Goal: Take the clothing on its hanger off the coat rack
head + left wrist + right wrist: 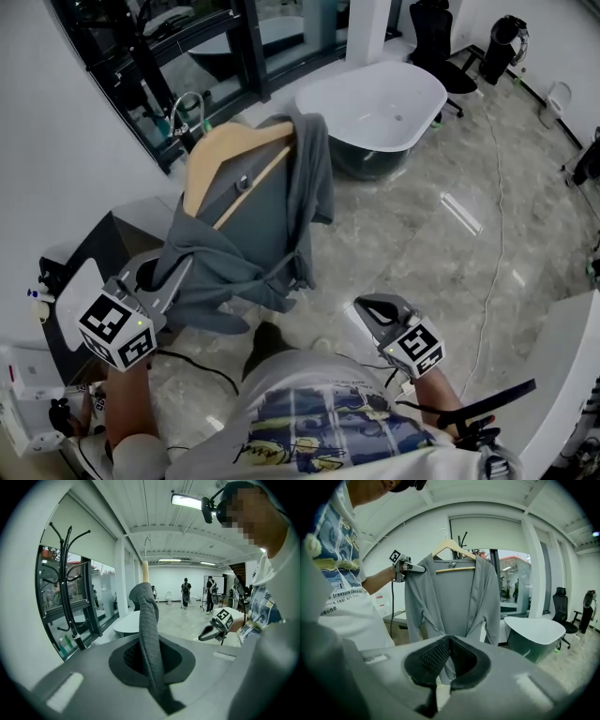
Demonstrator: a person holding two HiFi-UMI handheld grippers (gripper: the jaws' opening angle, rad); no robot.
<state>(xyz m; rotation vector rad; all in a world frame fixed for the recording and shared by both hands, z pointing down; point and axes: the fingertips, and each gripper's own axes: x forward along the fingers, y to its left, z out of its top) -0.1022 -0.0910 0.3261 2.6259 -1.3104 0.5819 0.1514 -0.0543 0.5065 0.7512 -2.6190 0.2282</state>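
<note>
A grey cardigan (267,220) hangs on a wooden hanger (220,155), tilted in the air in front of me. My left gripper (176,274) is shut on the cardigan's shoulder, and a fold of grey cloth (150,634) runs between its jaws. In the right gripper view the same left gripper (415,567) pinches the cardigan (454,597) at the hanger's (452,545) left end. The black coat rack (68,573) stands apart by the window, and the hanger's hook (147,540) touches nothing. My right gripper (367,306) is low at the right, shut and empty.
A white bathtub (375,103) stands behind the cardigan, with a black office chair (436,37) further back. A cable (497,234) runs over the marble floor. A grey cabinet (103,244) is at my left and a white counter (572,356) at my right. People (185,592) stand far off.
</note>
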